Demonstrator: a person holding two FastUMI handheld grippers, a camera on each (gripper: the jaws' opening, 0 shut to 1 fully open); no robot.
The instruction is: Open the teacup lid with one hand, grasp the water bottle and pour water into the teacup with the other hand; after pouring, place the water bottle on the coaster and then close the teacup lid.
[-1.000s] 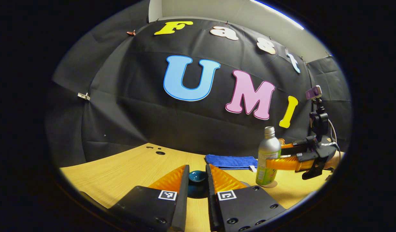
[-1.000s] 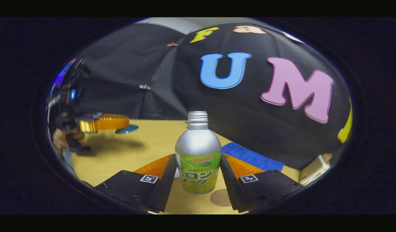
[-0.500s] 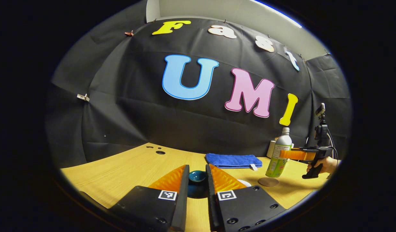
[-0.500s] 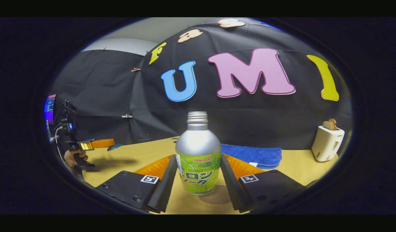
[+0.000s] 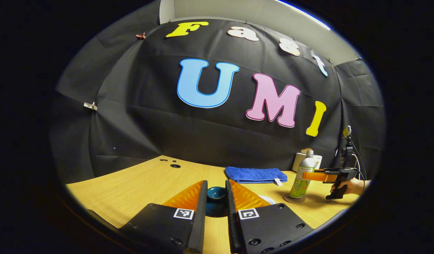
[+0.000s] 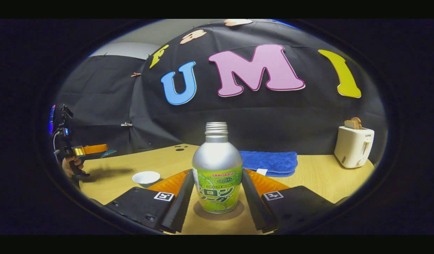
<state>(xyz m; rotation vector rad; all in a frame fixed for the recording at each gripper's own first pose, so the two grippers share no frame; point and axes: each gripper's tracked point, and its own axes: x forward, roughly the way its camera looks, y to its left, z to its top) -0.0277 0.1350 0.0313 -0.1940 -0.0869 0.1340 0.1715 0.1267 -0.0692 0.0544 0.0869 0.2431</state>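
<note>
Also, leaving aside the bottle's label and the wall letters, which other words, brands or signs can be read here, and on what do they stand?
Toaster: a small dark mark near its top edge, too small to read.
Left tongs and right tongs: a square black-and-white marker on each finger base, patterns only, no words.
Blue towel: a small white tag, too small to tell if printed.

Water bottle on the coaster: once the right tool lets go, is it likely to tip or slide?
The water bottle is tall over a narrow base, so a sideways nudge could probably tip it. It stands upright on the coaster, which looks flat, so a clean release should leave it steady. Its smooth metal shoulder looks slippery; the right tool grips the labelled body instead.
</note>
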